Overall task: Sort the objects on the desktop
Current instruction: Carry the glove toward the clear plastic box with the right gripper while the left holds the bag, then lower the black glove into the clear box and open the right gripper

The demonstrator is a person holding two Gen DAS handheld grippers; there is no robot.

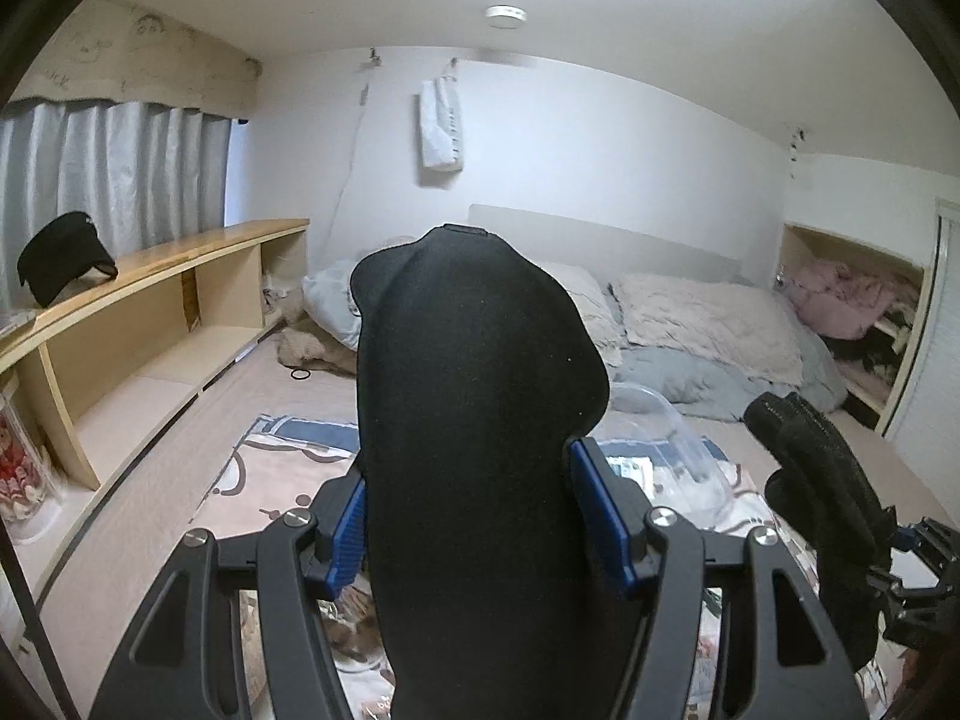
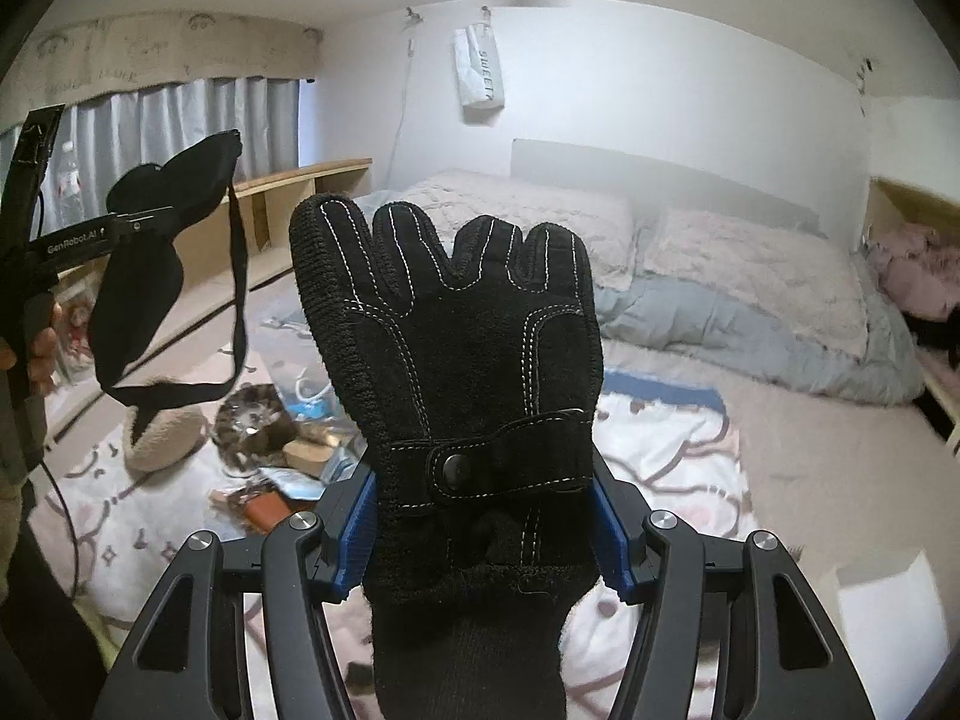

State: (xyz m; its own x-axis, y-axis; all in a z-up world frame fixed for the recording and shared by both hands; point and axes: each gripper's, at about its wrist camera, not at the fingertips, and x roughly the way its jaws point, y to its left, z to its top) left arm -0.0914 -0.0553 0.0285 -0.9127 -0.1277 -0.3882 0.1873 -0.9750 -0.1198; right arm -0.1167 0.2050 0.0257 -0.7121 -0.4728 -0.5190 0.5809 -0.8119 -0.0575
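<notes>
Left gripper (image 1: 480, 531): fingers clamped on black eye mask (image 1: 474, 420), raised above patterned blanket (image 1: 270, 468). Right gripper (image 2: 480, 531): fingers clamped on cuff of black glove (image 2: 456, 360), upright, white-stitched. Clutter pile (image 2: 282, 450) lay near left on blanket; pillows (image 2: 750, 276) far right.

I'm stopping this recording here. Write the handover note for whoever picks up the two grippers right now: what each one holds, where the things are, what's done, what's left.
Left gripper: shut on a black eye mask, held up off the bed; its strap hangs loose in the right wrist view.
Right gripper: shut on a black glove, clamped at the cuff, fingers pointing up.
Remaining clutter lies on the patterned blanket, with a fuzzy beige item beside it. A clear plastic container sits beyond the left gripper.
Done: both items lifted. Left: set each down in its place, then sort the pile. Where they belong is not visible.
</notes>
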